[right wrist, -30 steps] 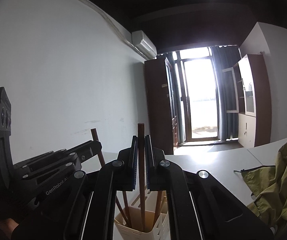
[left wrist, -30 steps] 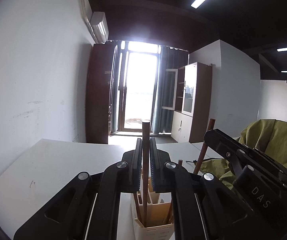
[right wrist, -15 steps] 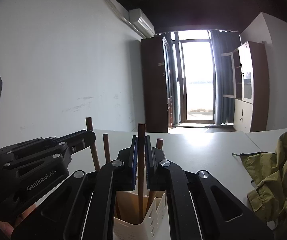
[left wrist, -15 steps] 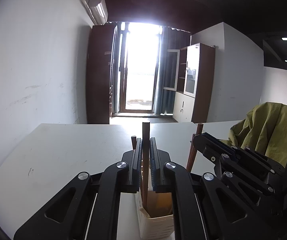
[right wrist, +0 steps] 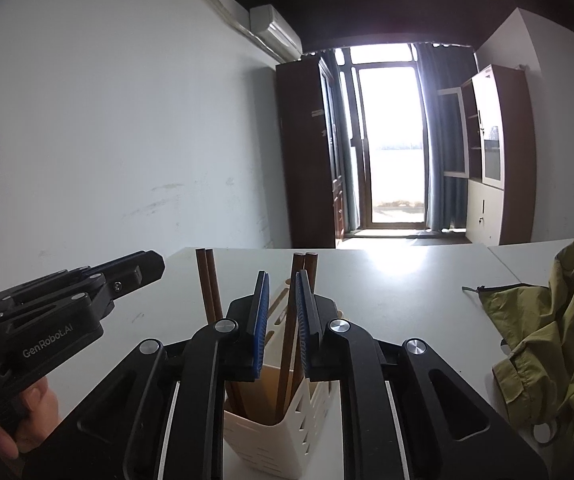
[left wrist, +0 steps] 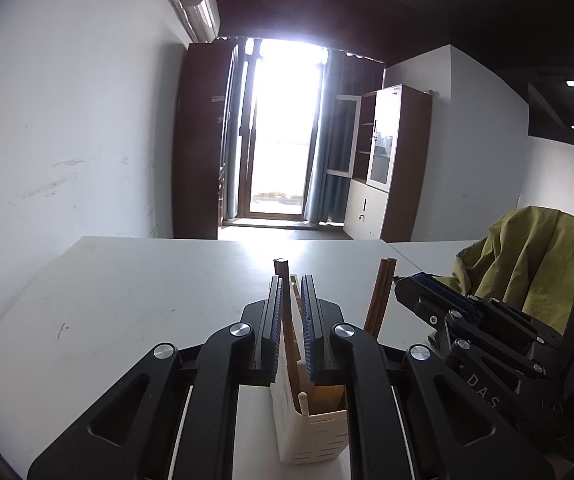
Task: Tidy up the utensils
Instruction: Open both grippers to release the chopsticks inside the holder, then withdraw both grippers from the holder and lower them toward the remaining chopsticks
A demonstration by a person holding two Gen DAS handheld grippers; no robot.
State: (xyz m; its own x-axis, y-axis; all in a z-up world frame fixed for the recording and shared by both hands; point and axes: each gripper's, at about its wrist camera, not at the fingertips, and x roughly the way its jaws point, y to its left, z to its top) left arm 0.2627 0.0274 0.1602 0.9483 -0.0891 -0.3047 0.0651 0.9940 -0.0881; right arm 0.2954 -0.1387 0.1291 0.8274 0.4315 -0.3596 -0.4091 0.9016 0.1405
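Table left bare; jacket crowds right.

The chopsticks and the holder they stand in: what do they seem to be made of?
The chopsticks look like dark brown wood with a matte finish, though lacquered bamboo is possible. The holder looks like cream moulded plastic: smooth thin walls with cut slots. Both tongs, left and right, are opening around chopsticks.

White walls, scuffed. Bright glass door w/ dark curtains; brown cabinets either side. AC unit up high.
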